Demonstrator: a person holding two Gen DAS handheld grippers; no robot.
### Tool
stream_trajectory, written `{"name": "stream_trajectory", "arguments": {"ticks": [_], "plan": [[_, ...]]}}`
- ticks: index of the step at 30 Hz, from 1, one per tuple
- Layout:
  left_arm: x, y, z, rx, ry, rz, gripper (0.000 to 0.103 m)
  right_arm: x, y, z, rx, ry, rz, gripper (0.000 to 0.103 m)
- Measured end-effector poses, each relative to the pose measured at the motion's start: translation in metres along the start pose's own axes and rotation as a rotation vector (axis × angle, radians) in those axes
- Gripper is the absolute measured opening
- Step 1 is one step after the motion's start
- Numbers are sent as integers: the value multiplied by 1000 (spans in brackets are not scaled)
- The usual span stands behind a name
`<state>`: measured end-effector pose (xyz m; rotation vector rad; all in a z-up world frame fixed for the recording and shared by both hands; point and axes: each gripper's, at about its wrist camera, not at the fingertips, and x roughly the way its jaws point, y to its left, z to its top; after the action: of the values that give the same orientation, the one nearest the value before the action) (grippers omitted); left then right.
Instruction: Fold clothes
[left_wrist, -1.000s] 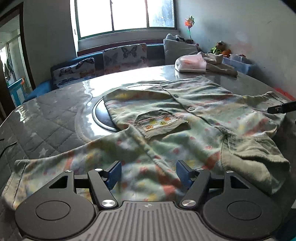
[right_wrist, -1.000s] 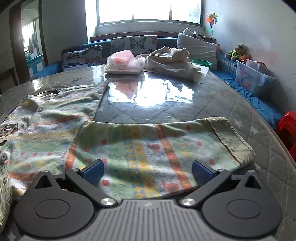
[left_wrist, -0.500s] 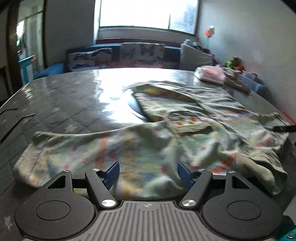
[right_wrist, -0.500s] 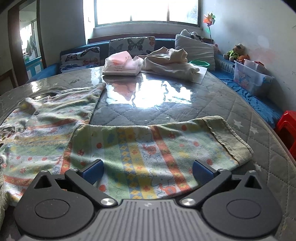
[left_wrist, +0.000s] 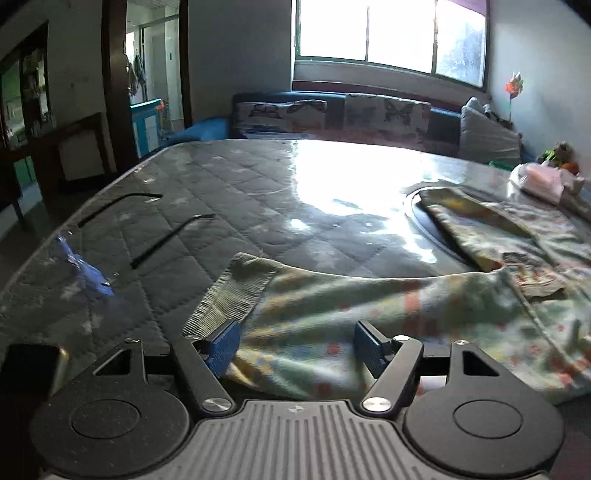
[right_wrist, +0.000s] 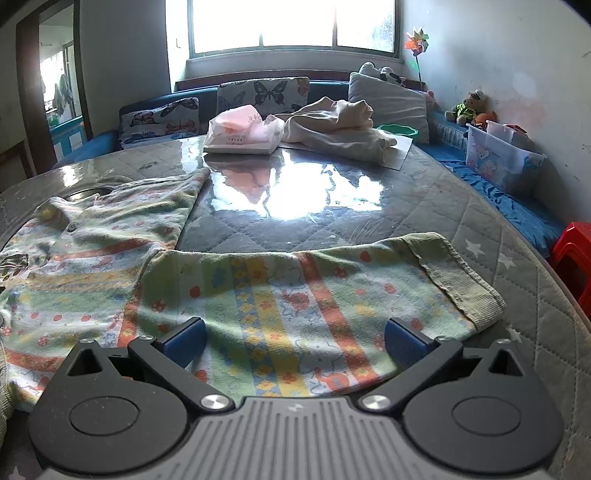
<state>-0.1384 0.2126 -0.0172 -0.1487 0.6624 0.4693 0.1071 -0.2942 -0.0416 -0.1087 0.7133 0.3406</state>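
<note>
Since the earlier frame the left gripper (left_wrist: 295, 345) has swung toward the garment's left edge, so that the ribbed cuff (left_wrist: 236, 295) of the near sleeve now lies just ahead of its left finger (left_wrist: 221, 345), where before the body of the garment filled that view; the right gripper (right_wrist: 293, 341) has not shifted. Subject item: one printed child's top (right_wrist: 92, 243), spread flat on the quilted table (right_wrist: 369, 206), both sleeves laid out sideways. Left sleeve (left_wrist: 369, 306) runs with its long axis across the left wrist view, cuff to the left, shoulder to the right; its near hem sits between the left fingers, which stand apart and clamp nothing. Right sleeve (right_wrist: 295, 280) runs likewise across the right wrist view, cuff (right_wrist: 458, 277) to the right, beyond the right finger (right_wrist: 404, 341); those fingers stand wide apart over the cloth and hold nothing. Judgement: each hand is the nearer to its own sleeve, and the left is better set at the cuff end for an inward fold. Writing: a bagged packet (right_wrist: 240, 134) at the far side of the table bears small print, too small to read; no brand legible anywhere
</note>
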Motion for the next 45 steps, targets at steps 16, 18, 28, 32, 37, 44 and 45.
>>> {"name": "stream_trajectory", "arguments": {"ticks": [16,18,28,32,37,44,45], "plan": [[21,-44,23,31,38,-35,82,-2,-1,-4,0,-28,3,103],[23,-43,22,24,42,-20,88,-2,-1,-5,0,-29,3,103],[-4,-60,35,0,-41,-95,103,-3,-3,-5,7,-38,16,103],[-17,-78,44,5,-103,-182,103,-5,-4,-7,14,-46,19,103],[-20,-102,52,12,-126,-246,103,-7,-8,-8,42,-59,39,103],[-25,-132,52,53,-151,-287,103,-5,-3,-3,20,-37,-7,103],[-26,-134,53,55,-150,-291,103,-5,-4,-2,20,-36,-13,103]]}}
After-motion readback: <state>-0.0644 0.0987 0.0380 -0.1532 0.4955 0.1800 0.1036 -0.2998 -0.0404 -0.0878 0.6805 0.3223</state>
